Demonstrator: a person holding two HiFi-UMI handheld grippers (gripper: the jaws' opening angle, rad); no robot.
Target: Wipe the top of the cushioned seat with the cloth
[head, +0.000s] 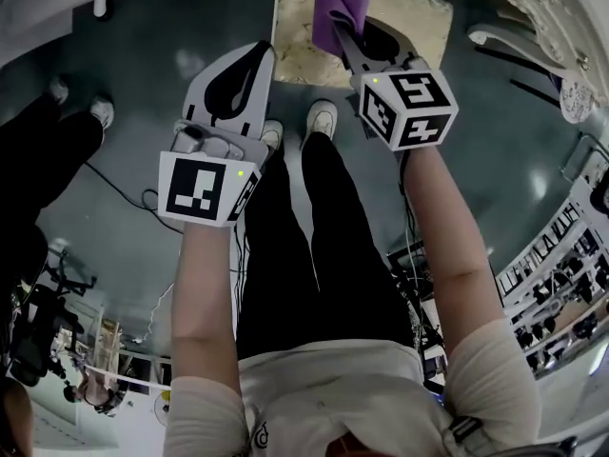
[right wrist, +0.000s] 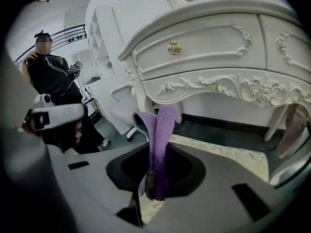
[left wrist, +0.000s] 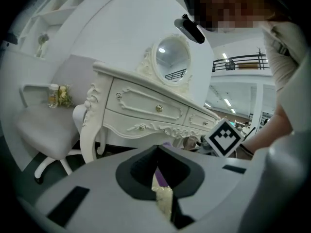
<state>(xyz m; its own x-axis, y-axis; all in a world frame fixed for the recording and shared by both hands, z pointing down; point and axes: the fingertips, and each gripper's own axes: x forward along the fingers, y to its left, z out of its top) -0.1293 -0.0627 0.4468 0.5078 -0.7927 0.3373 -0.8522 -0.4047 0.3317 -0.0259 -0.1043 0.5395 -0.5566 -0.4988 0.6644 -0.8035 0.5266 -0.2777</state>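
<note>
A cream cushioned seat (head: pixel 419 15) lies on the dark floor just ahead of the person's shoes. My right gripper (head: pixel 341 34) hangs over its near edge, shut on a purple cloth (head: pixel 338 3) that stands up folded between the jaws. The right gripper view shows the cloth (right wrist: pixel 158 144) pinched in that gripper (right wrist: pixel 151 181), with the seat (right wrist: pixel 228 154) beneath and beyond. My left gripper (head: pixel 259 53) is left of the seat, over the floor, jaws shut on nothing. Through its narrow slit (left wrist: pixel 158 154) a strip of the seat (left wrist: pixel 164 200) shows.
An ornate white dressing table (right wrist: pixel 218 47) with an oval mirror (left wrist: pixel 170 57) stands behind the seat. A white chair (left wrist: pixel 43 130) is to its left. A person in black (head: pixel 48 150) stands at the left, and a cable (head: pixel 124 193) runs over the floor.
</note>
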